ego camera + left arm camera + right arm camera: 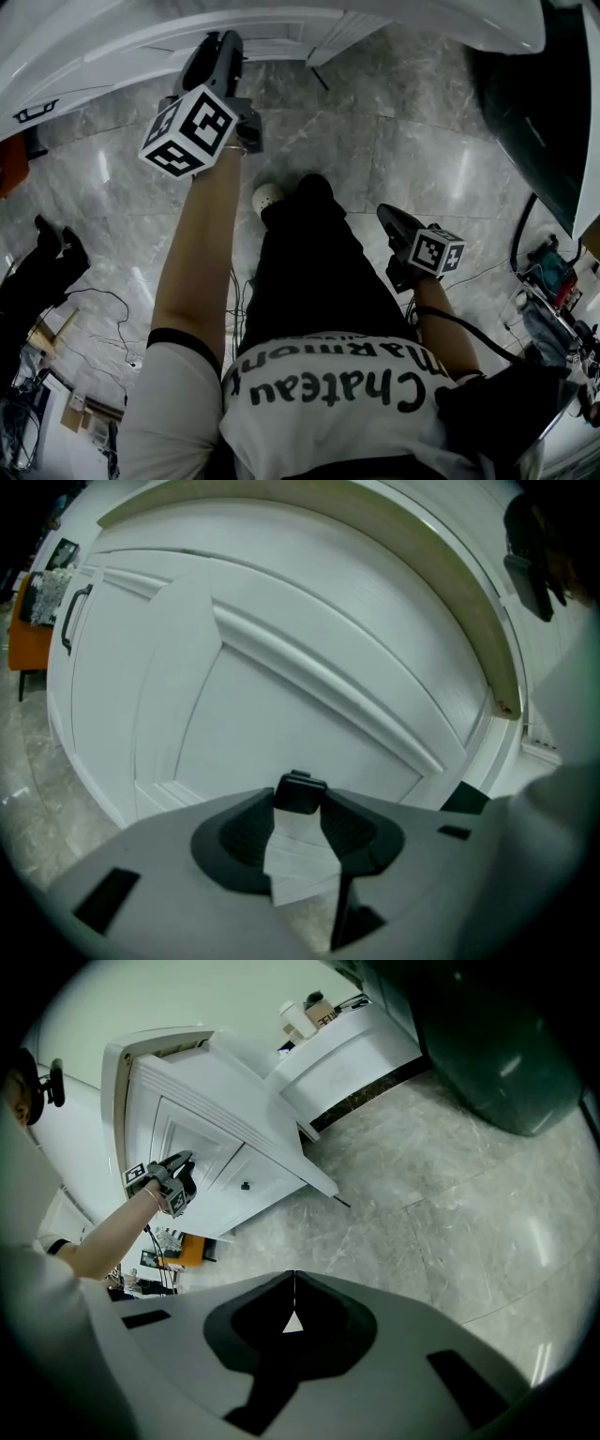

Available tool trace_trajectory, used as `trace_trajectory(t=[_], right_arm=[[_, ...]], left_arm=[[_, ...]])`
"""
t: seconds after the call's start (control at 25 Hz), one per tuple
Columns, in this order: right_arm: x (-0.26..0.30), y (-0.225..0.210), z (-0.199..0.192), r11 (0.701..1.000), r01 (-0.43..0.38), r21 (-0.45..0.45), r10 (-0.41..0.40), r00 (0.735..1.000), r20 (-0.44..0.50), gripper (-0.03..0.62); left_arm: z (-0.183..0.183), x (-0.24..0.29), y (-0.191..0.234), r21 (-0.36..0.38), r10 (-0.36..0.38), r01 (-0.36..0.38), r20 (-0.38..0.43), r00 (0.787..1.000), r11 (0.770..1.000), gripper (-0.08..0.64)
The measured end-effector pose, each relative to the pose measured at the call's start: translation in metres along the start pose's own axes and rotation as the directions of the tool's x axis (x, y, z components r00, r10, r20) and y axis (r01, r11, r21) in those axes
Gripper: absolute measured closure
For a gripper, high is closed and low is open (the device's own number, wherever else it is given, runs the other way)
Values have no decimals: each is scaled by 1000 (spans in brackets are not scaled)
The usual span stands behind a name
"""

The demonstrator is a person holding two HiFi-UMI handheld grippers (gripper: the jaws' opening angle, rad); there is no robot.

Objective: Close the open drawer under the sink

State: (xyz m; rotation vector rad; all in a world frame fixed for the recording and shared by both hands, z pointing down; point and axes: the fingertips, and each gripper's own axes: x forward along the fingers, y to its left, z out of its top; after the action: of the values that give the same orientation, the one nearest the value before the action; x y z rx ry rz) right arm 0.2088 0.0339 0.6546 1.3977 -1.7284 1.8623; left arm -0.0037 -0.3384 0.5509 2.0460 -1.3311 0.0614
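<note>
Left claw point(221, 39) is held up against the white vanity point(220, 1138), jaws apart, with a small black knob point(300, 791) sitting right at the tips. No firm pinch is shown, so the claw is read as open around the knob, not clamped on it. Right claw point(293, 1277) is fully closed with nothing in it. It hangs low over the grey floor point(422, 141), well apart from the vanity.

The drawer front point(309, 639) is taken to be the white panelled face directly ahead of the left claw, just under the vanity's top edge. How far it stands out cannot be told from these views, so closure is not confirmed.

Risks from here (judgement):
- If the knob is pushed with loose jaws, the tips could skate off it and hit the painted panel.
- If the push is applied off the drawer's centre line, the drawer could rack on its runners and jam short of flush.
- If too much force is used, a slam and rebound are likely, leaving a gap.
- If the jaws stay around the knob at the end of travel, they could be pulled sideways on withdrawal.
- A second knob point(246, 1185) sits on a neighbouring front, so the wrong front could be worked.
</note>
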Motion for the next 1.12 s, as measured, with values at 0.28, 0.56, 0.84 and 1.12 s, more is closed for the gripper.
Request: trace_trajectory(t=[0.28, 0.56, 0.84, 1.12], right_arm=[[-8, 5, -6, 1000, 10, 18, -10, 1000, 2, 580], [-52, 33, -18, 999, 41, 8, -41, 999, 10, 580], [-105, 52, -25, 994, 100, 47, -104, 992, 75, 580], [-127, 104, 2, 994, 94, -61, -84, 986, 147, 580]], left_arm=[[1, 2, 0, 31, -4, 6, -45, 999, 999, 408], [1, 4, 2, 100, 24, -7, -171, 985, 995, 408], [2, -2, 1, 171, 105, -58, -282, 954, 984, 411], [30, -27, -9, 211, 100, -42, -272, 957, 977, 444]])
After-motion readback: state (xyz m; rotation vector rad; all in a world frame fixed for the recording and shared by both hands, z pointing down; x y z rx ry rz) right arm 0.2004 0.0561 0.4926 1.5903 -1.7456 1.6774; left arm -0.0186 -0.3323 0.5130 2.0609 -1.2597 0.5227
